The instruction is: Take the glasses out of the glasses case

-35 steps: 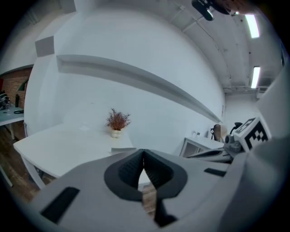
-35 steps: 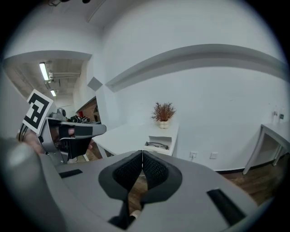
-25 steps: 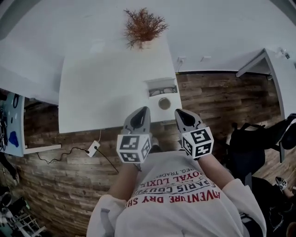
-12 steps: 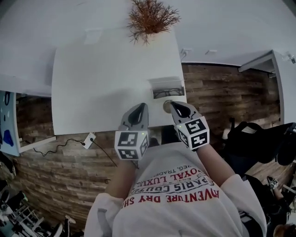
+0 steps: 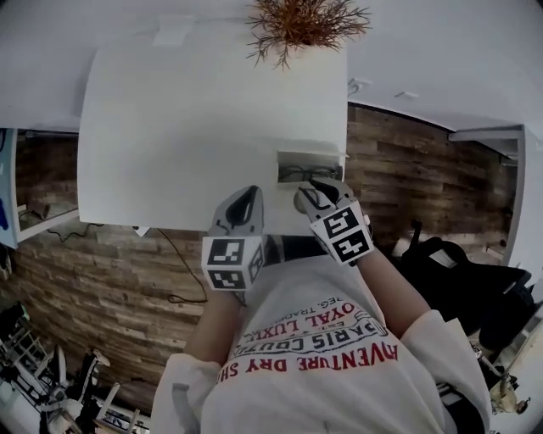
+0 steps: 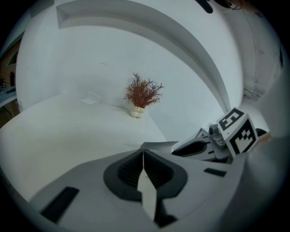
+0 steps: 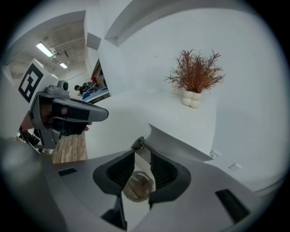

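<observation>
The glasses case [image 5: 310,158] lies open at the near right corner of the white table [image 5: 187,127], and the dark-framed glasses [image 5: 307,174] lie inside it; the right gripper [image 5: 312,193] hangs just before the case's near edge, its jaws parted by a narrow gap with nothing clamped between them, their tips close to the case; in the right gripper view a small round disc [image 7: 137,186] lies on the table directly under that gap; the left gripper [image 5: 244,197] is held over the table's near edge, to the left of the case and apart from it, its jaws clenched tip to tip on nothing; both marker cubes sit low in the head view, above the person's printed white shirt [image 5: 322,364]; a reddish-brown dried plant [image 5: 305,21] in a small pale pot stands at the far edge of the table, well apart from the case; wooden floor [image 5: 110,271] shows around the table
</observation>
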A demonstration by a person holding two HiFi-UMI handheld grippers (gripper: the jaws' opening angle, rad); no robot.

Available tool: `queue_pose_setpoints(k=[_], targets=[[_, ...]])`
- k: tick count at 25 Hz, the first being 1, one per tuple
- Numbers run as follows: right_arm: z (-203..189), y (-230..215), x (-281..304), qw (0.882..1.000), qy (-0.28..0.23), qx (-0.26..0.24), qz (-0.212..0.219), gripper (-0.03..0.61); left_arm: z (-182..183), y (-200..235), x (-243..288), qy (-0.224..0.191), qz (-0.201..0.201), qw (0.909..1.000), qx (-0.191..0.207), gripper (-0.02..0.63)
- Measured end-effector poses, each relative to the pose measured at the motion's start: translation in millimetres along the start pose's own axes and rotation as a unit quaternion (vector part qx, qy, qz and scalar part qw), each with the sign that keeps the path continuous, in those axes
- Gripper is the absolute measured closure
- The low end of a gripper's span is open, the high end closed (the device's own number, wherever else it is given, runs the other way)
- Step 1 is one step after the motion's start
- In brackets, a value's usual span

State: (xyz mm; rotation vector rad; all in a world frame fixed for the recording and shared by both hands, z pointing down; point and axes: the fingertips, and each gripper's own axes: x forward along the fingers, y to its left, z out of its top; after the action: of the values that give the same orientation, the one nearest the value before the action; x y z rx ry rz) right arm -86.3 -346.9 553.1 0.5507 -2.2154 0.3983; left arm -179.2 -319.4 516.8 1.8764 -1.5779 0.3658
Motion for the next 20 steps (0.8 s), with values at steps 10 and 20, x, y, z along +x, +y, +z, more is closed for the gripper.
queue_pose_setpoints(k=[10, 20], targets=[[-8, -29, 32, 0.985, 0.061, -0.158, 0.023, 0.460, -10, -1, 28, 0.021, 0.028, 0.9988, -0.035, 0.614], [-21, -30, 39, 0.966, 0.114, -0.220, 0.075, 0.506, -8, 1, 34, 0.019, 0.051, 0.9966, -0.062, 0.614]])
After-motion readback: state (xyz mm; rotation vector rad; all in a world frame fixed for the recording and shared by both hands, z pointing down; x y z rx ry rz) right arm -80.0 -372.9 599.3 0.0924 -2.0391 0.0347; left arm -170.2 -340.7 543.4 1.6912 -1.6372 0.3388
